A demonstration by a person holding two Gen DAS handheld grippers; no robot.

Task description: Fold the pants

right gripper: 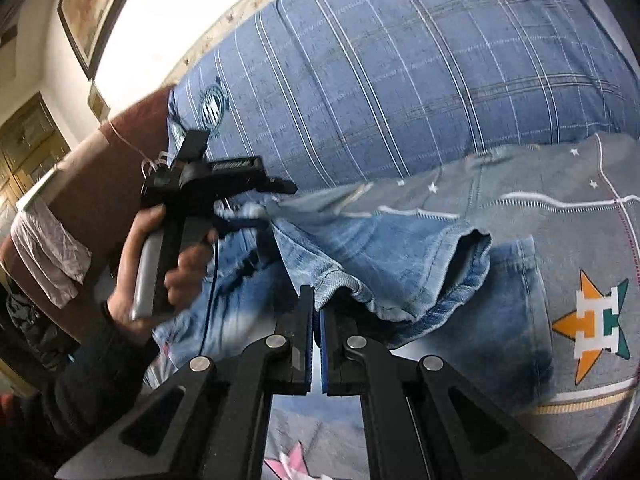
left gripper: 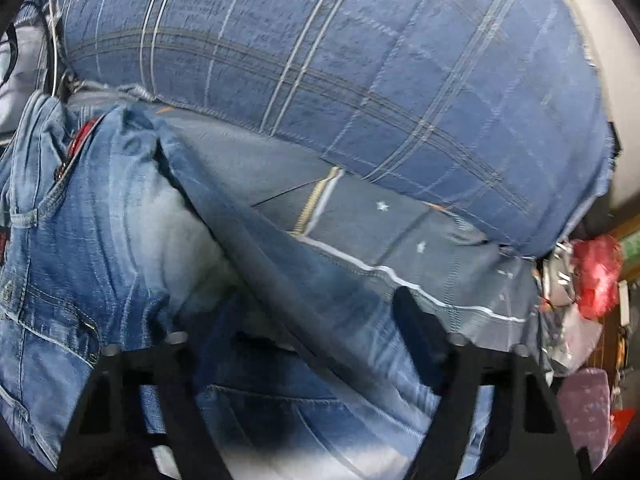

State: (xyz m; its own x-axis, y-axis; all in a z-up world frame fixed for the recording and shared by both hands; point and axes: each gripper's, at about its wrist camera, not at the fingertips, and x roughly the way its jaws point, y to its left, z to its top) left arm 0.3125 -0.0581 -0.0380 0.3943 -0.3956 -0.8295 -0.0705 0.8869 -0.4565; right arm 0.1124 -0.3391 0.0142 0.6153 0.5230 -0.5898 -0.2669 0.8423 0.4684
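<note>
Faded blue jeans (left gripper: 120, 216) lie on a grey star-print bed sheet (left gripper: 400, 216). In the left wrist view my left gripper (left gripper: 308, 312) is open, its two black fingers (left gripper: 416, 312) spread wide over a fold of the jeans. In the right wrist view the jeans (right gripper: 400, 256) are folded over, hem end toward me. My right gripper (right gripper: 316, 308) is shut on the jeans' hem edge. The left gripper (right gripper: 256, 204) shows there too, held in a hand, its jaws apart at the jeans' far edge.
A blue plaid quilt (right gripper: 400, 80) lies behind the jeans. A brown headboard (right gripper: 92, 184) with a white cloth stands at left. Red and pink bags (left gripper: 596, 276) sit past the bed's right edge. The sheet bears an orange-green star logo (right gripper: 596, 320).
</note>
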